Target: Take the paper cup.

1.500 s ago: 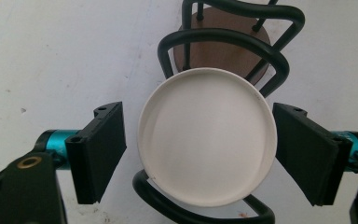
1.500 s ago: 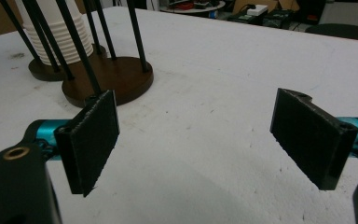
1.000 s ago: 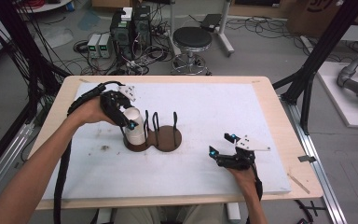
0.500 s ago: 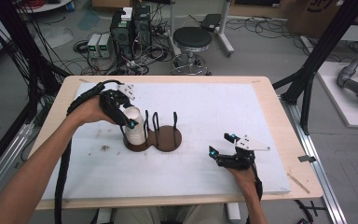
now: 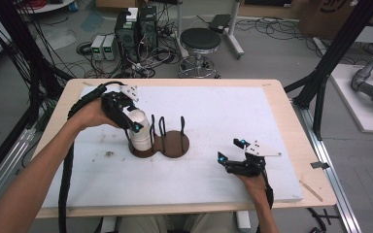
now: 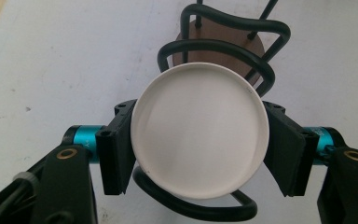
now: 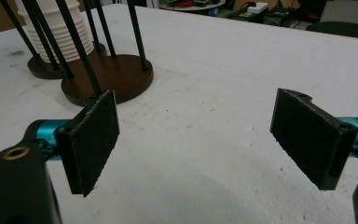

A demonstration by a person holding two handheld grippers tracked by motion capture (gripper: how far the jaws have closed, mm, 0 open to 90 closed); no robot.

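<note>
A white cup stands upside down in the left ring of a black wire rack on a brown double-disc base. My left gripper comes down on it from the left. In the left gripper view both pads press the sides of the cup, with the rack's wire loops behind it. My right gripper rests low on the white board near the front right, open, with nothing between its pads. In the right gripper view the ribbed white cup and the rack base lie ahead to the left.
A white foam board covers the wooden table. A dark smudge marks the board left of the rack. A stool and electronics boxes stand on the floor beyond the far edge.
</note>
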